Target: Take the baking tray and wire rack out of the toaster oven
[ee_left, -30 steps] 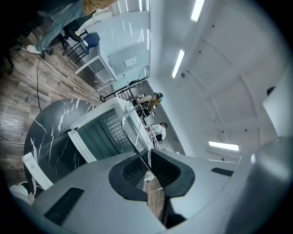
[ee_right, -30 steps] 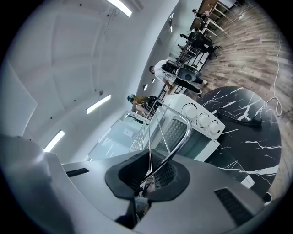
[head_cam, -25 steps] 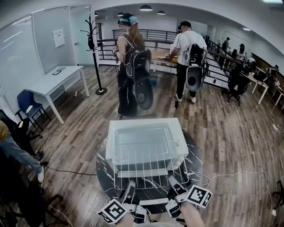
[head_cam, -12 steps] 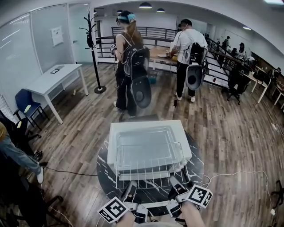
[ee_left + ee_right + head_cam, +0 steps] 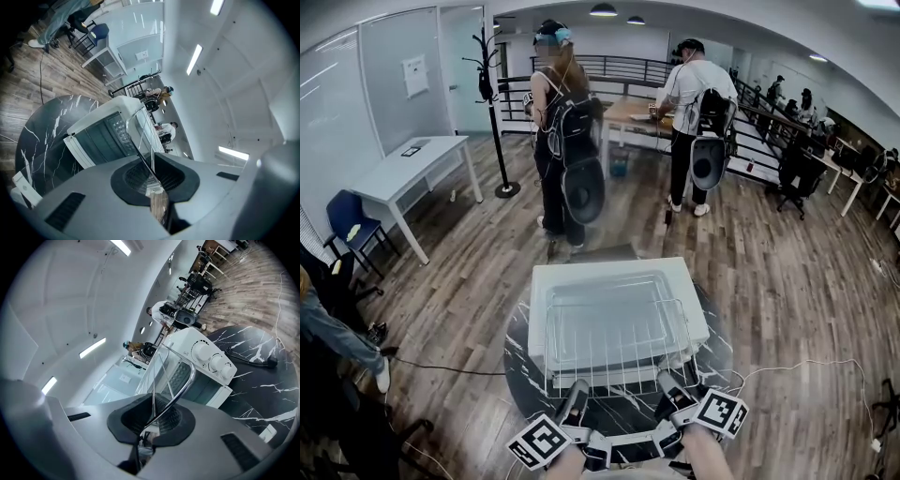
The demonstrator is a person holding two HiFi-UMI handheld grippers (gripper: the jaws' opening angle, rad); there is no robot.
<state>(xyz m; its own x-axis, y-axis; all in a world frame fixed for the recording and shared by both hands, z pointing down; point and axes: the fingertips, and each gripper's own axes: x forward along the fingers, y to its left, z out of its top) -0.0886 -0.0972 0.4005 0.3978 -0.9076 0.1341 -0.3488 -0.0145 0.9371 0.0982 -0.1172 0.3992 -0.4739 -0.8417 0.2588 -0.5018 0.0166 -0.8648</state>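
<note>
**A:** Where is the wire rack (image 5: 614, 342) sitting right now?

**B:** It is hanging in the air, out in front of the toaster oven (image 5: 609, 270). In the head view its far part is reaching over the oven's top. The left gripper (image 5: 577, 389) is clamping the near edge wire toward the left corner. The right gripper (image 5: 666, 382) is pinching the same edge toward the right. Both pairs of jaws are pressing together on thin wire. I am not seeing the baking tray anywhere.

**A:** Which way is it pointing?

**B:** Its long axis is running side to side, along the oven's front. It is lying roughly flat, with the short way stretching away from the person toward the oven.

**A:** What is worrying you?

**B:** All the weight is hanging beyond the two grips, I reckon. The smooth wire could be turning in the pads, so the far edge is risking a droop and a knock against the oven's top. If one hand is moving faster than the other, the rack is likely twisting and slipping loose. The table (image 5: 520, 361) is also offering little bare room in front for setting it down.
</note>
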